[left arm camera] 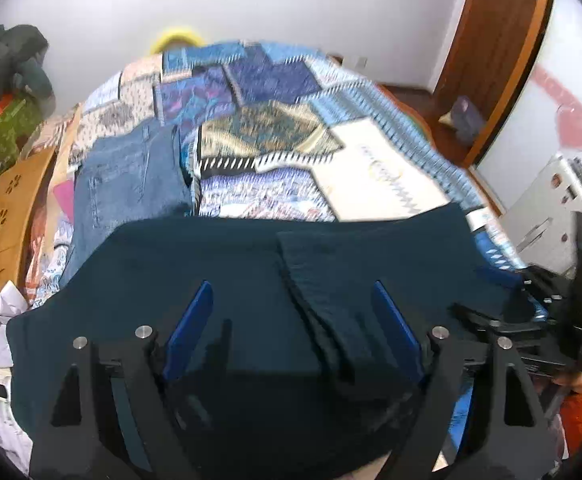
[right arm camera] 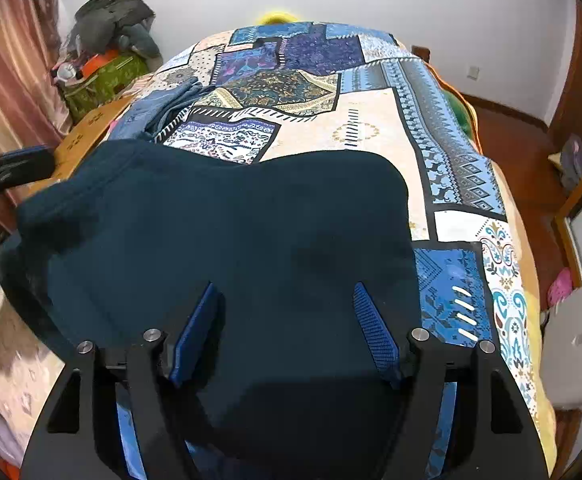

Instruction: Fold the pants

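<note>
My two claws hang open over the dark pants.
My left claw [left arm camera: 291,292] is wide, my right claw [right arm camera: 285,292] too; both hold nothing. The pants [right arm camera: 211,232] lie under them on the bed [right arm camera: 375,128].

Both wrist views tilted steeply down from close above the dark pants [left arm camera: 227,264] on the bed [right arm camera: 375,128], facing the far wall (heavy fisheye). Shared: pants, patchwork bedspread [left arm camera: 275,132], jeans [left arm camera: 127,176].
</note>
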Demonstrator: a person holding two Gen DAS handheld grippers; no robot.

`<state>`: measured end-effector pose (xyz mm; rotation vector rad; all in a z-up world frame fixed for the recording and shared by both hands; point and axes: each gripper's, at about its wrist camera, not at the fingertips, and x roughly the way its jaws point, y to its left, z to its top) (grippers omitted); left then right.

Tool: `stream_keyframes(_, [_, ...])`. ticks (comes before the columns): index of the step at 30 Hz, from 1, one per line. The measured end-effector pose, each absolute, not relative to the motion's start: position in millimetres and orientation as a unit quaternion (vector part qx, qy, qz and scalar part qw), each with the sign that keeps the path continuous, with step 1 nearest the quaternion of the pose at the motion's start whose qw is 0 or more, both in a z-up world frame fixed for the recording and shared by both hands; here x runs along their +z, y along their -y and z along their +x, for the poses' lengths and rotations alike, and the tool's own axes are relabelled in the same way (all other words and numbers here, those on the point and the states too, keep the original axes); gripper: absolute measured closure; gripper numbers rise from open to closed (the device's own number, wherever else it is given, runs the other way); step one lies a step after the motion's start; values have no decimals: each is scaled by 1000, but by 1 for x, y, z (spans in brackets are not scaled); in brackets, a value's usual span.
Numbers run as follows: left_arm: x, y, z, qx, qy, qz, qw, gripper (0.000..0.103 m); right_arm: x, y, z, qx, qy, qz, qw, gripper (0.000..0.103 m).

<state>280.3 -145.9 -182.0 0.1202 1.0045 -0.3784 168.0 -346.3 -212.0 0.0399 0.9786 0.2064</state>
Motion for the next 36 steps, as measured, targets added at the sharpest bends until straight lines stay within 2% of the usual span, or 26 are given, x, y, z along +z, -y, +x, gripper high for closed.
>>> stream_keyframes(5, [-215,141,288,-162,-519,67,837,20,-210,363,160,99,-465,41,879,36])
stream_keyframes(13, [-217,135,272,-165,-494,96,848,18,-208,386,144,46,-459,41,886,38])
stream_keyframes(16, [-216,132,270,-165,-492,91,850,18,-214,409,136,46,-469,96,877,37])
stream_keyframes(24, [-199,115,260,-143,-475,73,865,18,-191,409,126,26,-452,94,887,36])
stream_keyframes(31, [-166,65,244,-92,-433,38,896,18,-159,392,130,44,-405,83,909,35])
stream_keyframes(36, [-148,19,233,-54,-408,-2,912,13,-139,365,142,76,-381,68,919,35])
